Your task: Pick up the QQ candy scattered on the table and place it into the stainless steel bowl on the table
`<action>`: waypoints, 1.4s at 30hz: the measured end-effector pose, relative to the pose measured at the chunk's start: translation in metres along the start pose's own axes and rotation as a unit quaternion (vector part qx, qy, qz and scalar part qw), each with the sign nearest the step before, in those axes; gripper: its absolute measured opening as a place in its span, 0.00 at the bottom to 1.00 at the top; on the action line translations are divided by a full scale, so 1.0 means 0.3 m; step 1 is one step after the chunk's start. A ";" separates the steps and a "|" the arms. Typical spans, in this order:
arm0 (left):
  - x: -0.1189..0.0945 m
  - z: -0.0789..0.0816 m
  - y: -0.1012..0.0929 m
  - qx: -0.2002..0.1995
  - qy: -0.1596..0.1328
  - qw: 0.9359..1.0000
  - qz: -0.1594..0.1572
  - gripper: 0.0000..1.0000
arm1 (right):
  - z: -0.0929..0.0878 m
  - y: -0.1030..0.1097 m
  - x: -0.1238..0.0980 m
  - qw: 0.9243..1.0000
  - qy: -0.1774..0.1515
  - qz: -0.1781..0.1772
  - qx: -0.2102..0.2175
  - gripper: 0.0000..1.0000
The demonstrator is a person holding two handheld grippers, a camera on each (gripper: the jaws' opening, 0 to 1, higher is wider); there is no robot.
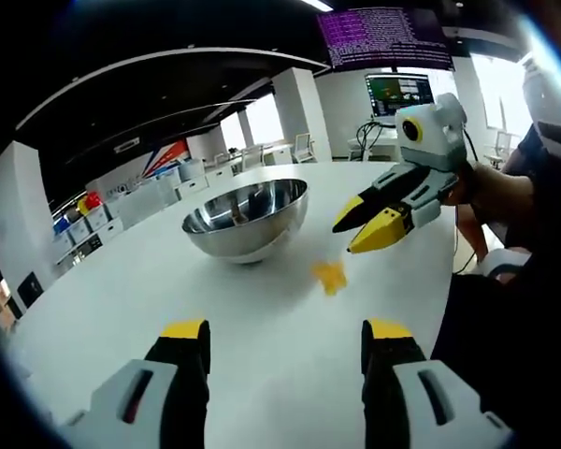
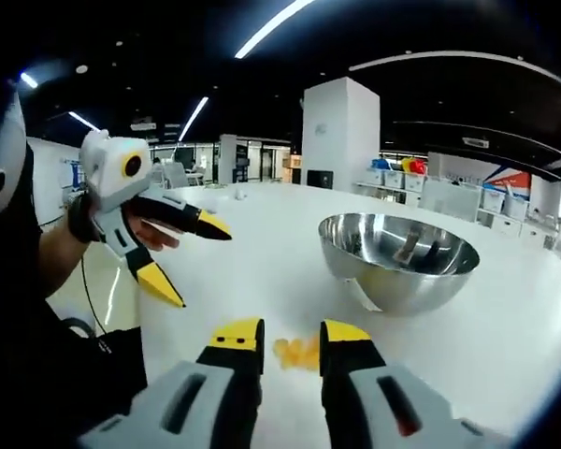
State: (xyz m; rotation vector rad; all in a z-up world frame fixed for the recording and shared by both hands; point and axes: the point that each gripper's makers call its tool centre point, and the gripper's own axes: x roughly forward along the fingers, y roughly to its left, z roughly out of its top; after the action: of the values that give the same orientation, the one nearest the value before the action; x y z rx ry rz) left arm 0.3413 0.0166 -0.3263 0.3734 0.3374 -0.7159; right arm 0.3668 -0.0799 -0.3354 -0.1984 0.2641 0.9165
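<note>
Evidently the right gripper (image 2: pixel 291 344), jaws apart, is straddling the blurry QQ candy (image 2: pixel 297 353); the left gripper (image 1: pixel 287 339) is gaping farther off.

The table (image 1: pixel 262 355) is plain white. On it the stainless steel bowl (image 1: pixel 246 218) is mirror-bright silver with dark reflections inside, and the QQ candy (image 1: pixel 330 276) is translucent yellow-orange. Both grippers — left gripper (image 1: pixel 285 351) and right gripper (image 2: pixel 292 348) — have pale grey bodies, black jaws and yellow tips.
</note>
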 end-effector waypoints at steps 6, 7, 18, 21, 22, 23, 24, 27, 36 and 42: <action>-0.004 0.011 0.003 0.003 -0.003 1.000 -0.001 0.65 | -0.074 0.007 0.017 0.998 0.048 -0.009 -0.034 0.12; -0.005 0.015 0.002 0.004 -0.004 1.000 -0.002 0.65 | -0.078 0.008 0.017 0.998 0.050 -0.010 -0.037 0.11; -0.004 0.024 -0.009 0.012 0.001 1.000 -0.011 0.65 | -0.117 0.022 0.051 0.997 0.071 -0.003 -0.012 0.11; -0.011 0.030 -0.011 0.014 0.000 1.000 -0.010 0.65 | -0.118 0.020 0.060 0.997 0.071 -0.004 -0.011 0.10; -0.014 0.032 -0.010 0.014 -0.001 1.000 -0.010 0.65 | -0.116 0.018 0.061 0.997 0.070 -0.005 -0.011 0.10; -0.016 0.035 -0.010 0.015 -0.002 1.000 -0.010 0.65 | -0.114 0.015 0.061 0.998 0.069 -0.006 -0.009 0.09; -0.018 0.037 -0.009 0.016 -0.002 1.000 -0.009 0.65 | -0.113 0.011 0.062 0.998 0.069 -0.007 -0.008 0.08; -0.021 0.039 -0.011 0.016 -0.002 1.000 -0.009 0.65 | -0.112 0.008 0.065 0.998 0.069 -0.009 -0.003 0.06; -0.034 0.061 0.001 0.006 -0.004 1.000 -0.005 0.65 | -0.111 0.006 0.068 0.998 0.066 -0.009 -0.008 0.05; -0.050 0.073 0.011 0.000 0.004 1.000 -0.010 0.65 | -0.100 0.008 0.056 0.998 0.060 -0.013 -0.012 0.03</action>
State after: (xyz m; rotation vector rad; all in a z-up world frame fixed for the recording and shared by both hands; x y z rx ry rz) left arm 0.3367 0.0178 -0.3000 0.3736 0.3498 -0.7332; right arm 0.3704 -0.0742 -0.3693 -0.2788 0.3615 0.8832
